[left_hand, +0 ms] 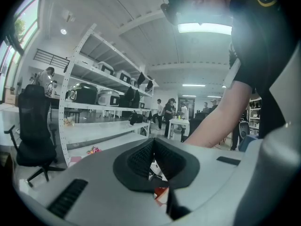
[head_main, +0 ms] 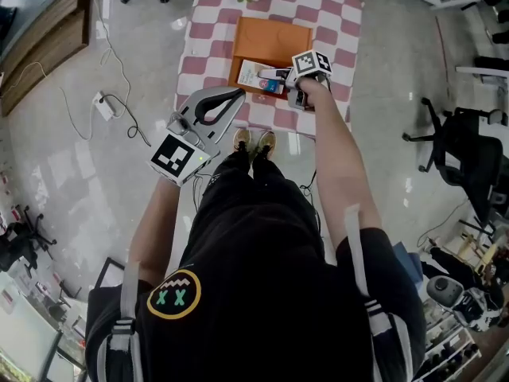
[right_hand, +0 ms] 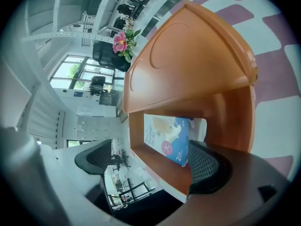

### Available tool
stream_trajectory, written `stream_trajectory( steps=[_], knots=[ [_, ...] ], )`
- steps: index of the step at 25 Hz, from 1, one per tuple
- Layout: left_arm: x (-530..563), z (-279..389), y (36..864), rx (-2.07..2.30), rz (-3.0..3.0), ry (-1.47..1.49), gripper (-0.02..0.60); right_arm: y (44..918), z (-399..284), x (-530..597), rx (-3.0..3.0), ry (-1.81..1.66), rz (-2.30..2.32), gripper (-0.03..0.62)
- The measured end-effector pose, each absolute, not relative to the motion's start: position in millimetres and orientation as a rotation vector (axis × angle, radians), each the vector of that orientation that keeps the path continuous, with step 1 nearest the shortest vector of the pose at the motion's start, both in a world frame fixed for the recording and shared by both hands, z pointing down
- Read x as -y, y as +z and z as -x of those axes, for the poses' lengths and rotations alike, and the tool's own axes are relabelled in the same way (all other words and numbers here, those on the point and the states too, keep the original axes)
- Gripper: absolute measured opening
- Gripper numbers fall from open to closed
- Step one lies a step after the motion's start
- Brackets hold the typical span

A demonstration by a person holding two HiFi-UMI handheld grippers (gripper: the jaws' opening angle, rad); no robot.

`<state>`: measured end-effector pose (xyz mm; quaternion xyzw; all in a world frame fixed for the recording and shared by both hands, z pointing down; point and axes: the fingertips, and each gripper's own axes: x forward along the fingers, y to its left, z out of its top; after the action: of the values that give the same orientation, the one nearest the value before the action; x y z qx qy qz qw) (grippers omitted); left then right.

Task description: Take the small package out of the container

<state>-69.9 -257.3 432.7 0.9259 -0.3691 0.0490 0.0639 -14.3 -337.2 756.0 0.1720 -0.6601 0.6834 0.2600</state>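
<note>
right tool wide open, holding nothing: set both pads inside the container, flanking the package, then close. left tool shut, empty.

Right gripper is held angled down on an outstretched arm, jaws spread wide. Left gripper is held level, jaws closed together.

One pad of the right hand-held gripper hides the lower corner of the package, whose print is too small to read. The body of the left hand-held gripper fills the lower half of its own view.
</note>
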Motion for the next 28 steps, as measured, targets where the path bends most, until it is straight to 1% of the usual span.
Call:
stream_trajectory(
  steps=[4,10,13,14,16,17,18,19,23,24,25,28],
  knots=[
    [253,70,441,1.104,-2.814,0.197,0.017,760,10,332,1.773,1.845,-0.465,0.508],
    [256,74,426,1.128,-2.771,0.143,0.017,775,19,329,1.738,1.815,-0.471,0.511],
    [252,82,436,1.154,-2.774,0.192,0.017,777,21,332,1.745,1.821,-0.458,0.511],
    [251,86,440,1.162,-2.776,0.217,0.017,773,23,332,1.757,1.85,-0.44,0.498],
    [248,88,440,1.168,-2.77,0.223,0.017,764,29,332,1.788,1.923,-0.393,0.425],
    [248,89,439,1.172,-2.764,0.22,0.018,761,32,332,1.802,1.949,-0.379,0.376],
    [249,90,440,1.178,-2.76,0.232,0.017,759,33,333,1.815,1.958,-0.376,0.366],
    [250,92,442,1.182,-2.758,0.248,0.017,758,33,334,1.825,1.957,-0.377,0.326],
    [249,88,441,1.159,-2.751,0.219,0.017,755,28,334,1.86,1.965,-0.364,0.242],
    [250,87,441,1.158,-2.752,0.225,0.017,753,28,334,1.871,1.973,-0.359,0.215],
    [251,87,441,1.159,-2.752,0.237,0.017,751,28,335,1.884,1.982,-0.354,0.176],
    [254,79,433,1.144,-2.754,0.178,0.017,748,31,336,1.915,1.984,-0.34,0.122]
  ],
)
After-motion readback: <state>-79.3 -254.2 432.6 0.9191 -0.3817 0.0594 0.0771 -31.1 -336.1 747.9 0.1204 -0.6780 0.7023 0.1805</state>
